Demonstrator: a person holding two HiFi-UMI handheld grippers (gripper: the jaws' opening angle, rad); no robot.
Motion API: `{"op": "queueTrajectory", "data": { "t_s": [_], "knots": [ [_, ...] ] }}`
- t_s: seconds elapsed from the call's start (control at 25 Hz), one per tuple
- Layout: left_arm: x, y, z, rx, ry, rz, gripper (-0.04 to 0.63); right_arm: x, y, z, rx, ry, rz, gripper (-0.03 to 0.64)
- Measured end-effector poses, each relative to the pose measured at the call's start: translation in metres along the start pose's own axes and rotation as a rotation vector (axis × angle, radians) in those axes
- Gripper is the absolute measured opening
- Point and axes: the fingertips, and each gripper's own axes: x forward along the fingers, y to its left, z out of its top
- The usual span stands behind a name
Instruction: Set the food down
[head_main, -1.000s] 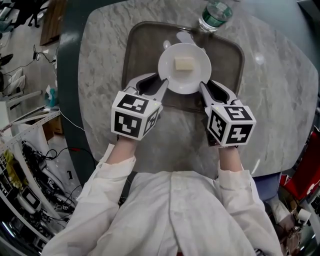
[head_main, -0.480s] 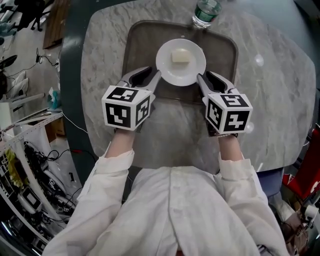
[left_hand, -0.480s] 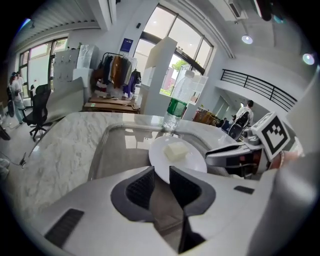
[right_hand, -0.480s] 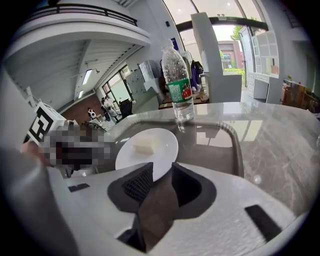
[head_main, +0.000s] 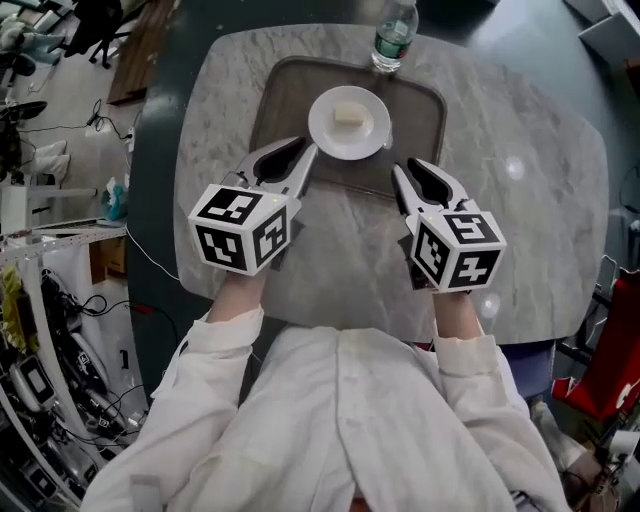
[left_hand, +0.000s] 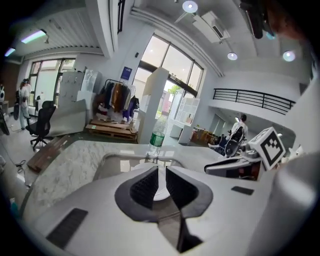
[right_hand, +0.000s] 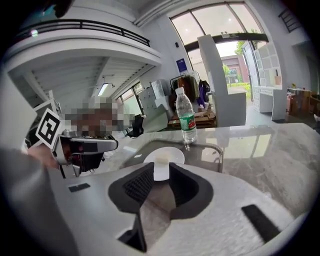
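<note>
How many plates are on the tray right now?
1. The plate sits near the middle of the tray, with the pale food block on it. No other plate shows in any view.

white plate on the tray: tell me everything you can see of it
The plate is small, round and white, glossy like ceramic, with a shallow raised rim. It sits flat in the far half of the dark tray on the marble-look table. One pale, blocky piece of food lies near its middle. A water bottle stands beyond it by the tray's far edge, apart from it. Nothing grips it; no chips or spills show.
</note>
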Motion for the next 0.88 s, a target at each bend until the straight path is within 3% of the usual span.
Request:
{"op": "queueTrajectory", "data": {
  "t_s": [0.2, 0.44, 0.68, 0.88],
  "knots": [
    [-0.048, -0.045, 0.012, 0.005, -0.127, 0.003, 0.046, -0.063, 0.022, 0.015, -0.048, -0.132, 0.026, 0.040],
    [-0.105, -0.115, 0.010, -0.008, -0.273, -0.077, 0.043, -0.147, 0.056, 0.022, -0.119, -0.259, 0.115, 0.012],
    [-0.141, -0.197, -0.022, 0.006, -0.306, -0.167, 0.043, -0.219, 0.061, -0.010, -0.160, -0.297, 0.090, 0.003],
    [-0.167, -0.232, -0.051, -0.014, -0.309, -0.210, 0.037, -0.257, 0.073, -0.035, -0.142, -0.301, 0.100, 0.003]
  ]
}}
